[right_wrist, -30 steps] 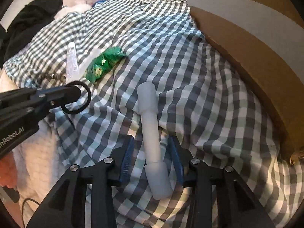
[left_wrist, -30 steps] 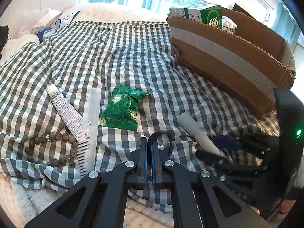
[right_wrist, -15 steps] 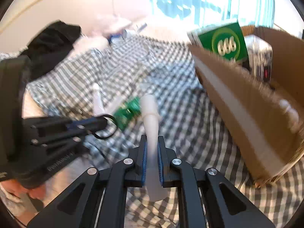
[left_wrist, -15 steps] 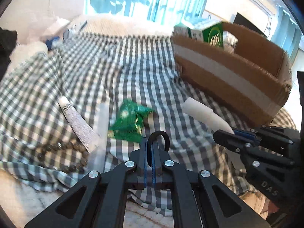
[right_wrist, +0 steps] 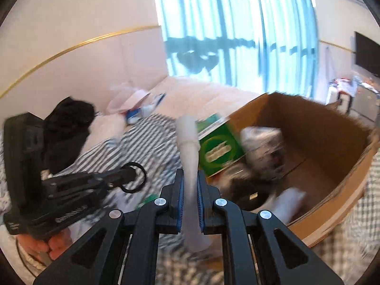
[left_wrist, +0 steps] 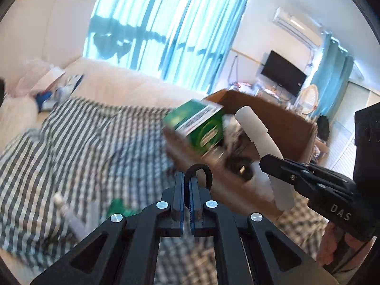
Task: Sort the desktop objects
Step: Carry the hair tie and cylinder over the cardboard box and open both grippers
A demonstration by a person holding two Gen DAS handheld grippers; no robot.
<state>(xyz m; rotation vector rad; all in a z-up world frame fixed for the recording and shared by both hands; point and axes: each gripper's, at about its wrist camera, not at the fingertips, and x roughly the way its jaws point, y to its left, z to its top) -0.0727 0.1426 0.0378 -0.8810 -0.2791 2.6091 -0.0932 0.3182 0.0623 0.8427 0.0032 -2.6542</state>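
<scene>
Lifted now: slim white tube (right_wrist: 189, 156), flared cap.

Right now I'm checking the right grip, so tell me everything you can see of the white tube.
The white tube is a long, matte, plastic-looking cylinder with a wider cap-like end pointing away from the right gripper. The blue pads clamp its slimmer middle; the other end sticks out below them. It is held in the air, roughly along the fingers, near the open cardboard box with the green carton. The left wrist view shows it tilted above the box's near wall.

Sunlit blue curtains (left_wrist: 166, 30), wall television (left_wrist: 283, 76)
</scene>
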